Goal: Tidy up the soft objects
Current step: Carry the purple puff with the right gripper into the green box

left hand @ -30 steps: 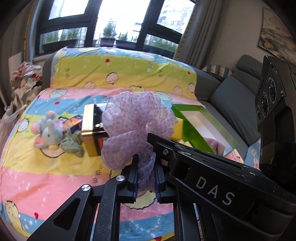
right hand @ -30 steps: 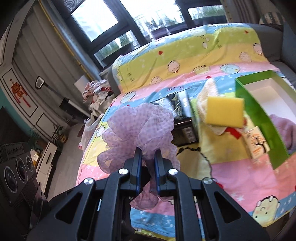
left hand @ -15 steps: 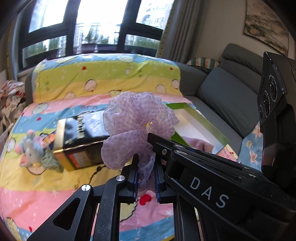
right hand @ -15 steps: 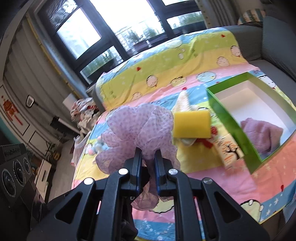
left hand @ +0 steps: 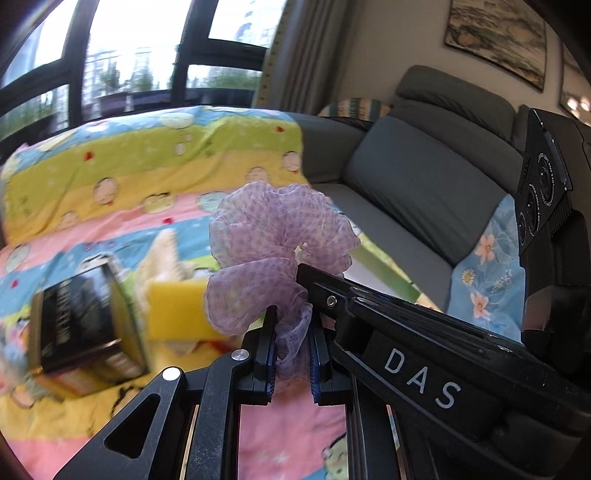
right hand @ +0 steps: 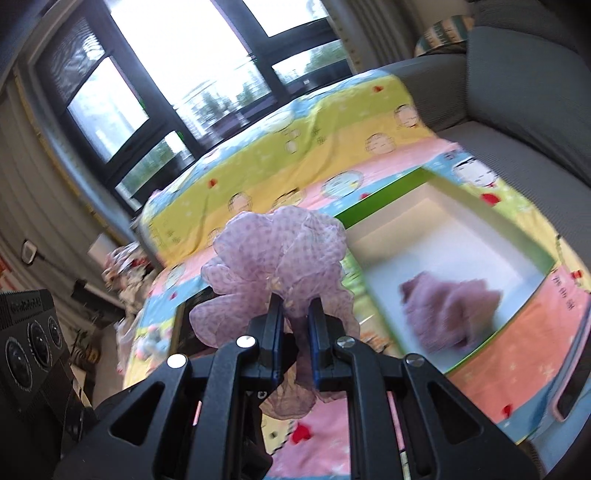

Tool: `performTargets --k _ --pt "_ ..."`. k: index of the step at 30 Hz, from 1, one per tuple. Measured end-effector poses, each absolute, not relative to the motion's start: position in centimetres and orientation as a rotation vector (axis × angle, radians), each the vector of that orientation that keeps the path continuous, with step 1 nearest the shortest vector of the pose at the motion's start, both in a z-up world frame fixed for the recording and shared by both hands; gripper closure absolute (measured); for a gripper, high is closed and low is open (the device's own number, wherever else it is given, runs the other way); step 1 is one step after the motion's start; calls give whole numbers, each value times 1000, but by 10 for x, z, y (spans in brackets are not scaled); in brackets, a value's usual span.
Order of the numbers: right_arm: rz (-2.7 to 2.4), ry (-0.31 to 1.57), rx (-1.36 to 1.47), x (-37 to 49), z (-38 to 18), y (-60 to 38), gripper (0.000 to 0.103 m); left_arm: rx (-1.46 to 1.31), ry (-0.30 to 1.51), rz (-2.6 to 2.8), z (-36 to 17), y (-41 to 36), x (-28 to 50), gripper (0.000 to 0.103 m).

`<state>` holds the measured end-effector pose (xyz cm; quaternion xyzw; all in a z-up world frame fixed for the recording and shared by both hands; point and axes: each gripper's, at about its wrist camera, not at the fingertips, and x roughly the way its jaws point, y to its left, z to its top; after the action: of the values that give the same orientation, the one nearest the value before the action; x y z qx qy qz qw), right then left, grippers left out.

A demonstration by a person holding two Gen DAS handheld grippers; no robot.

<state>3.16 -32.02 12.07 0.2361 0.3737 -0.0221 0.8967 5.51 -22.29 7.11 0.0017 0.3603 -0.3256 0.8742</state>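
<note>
Both tools, left [left hand: 291, 350] and right [right hand: 295, 339], grasp the frilly lilac mesh scrunchie [right hand: 277, 266], carrying it; next, release over the green-walled white box [right hand: 532, 243].

Home living room: grey sofa [left hand: 417, 184] with back cushions, cartoon-print blanket [left hand: 147, 166] spread over the seat, big dark-framed windows [right hand: 192, 74] with curtains [left hand: 303, 55], framed painting [left hand: 495, 33] on wall. Speaker cabinet [right hand: 29, 339] on the floor.

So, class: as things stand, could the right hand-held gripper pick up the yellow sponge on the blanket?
Probably not yet. The right hand-held gripper is shut on the purple scrunchie, as is the left hand-held gripper, so both are occupied. The yellow sponge lies uncovered on the blanket; only the scrunchie stands in the way.
</note>
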Motion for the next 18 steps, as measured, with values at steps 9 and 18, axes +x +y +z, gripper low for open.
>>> performTargets --k 9,18 --pt "-201 793 529 44 96 -377 88 10 836 -803 42 -283 94 90" --pt "-296 822 647 51 56 -423 88 43 938 -845 0 -334 119 90"
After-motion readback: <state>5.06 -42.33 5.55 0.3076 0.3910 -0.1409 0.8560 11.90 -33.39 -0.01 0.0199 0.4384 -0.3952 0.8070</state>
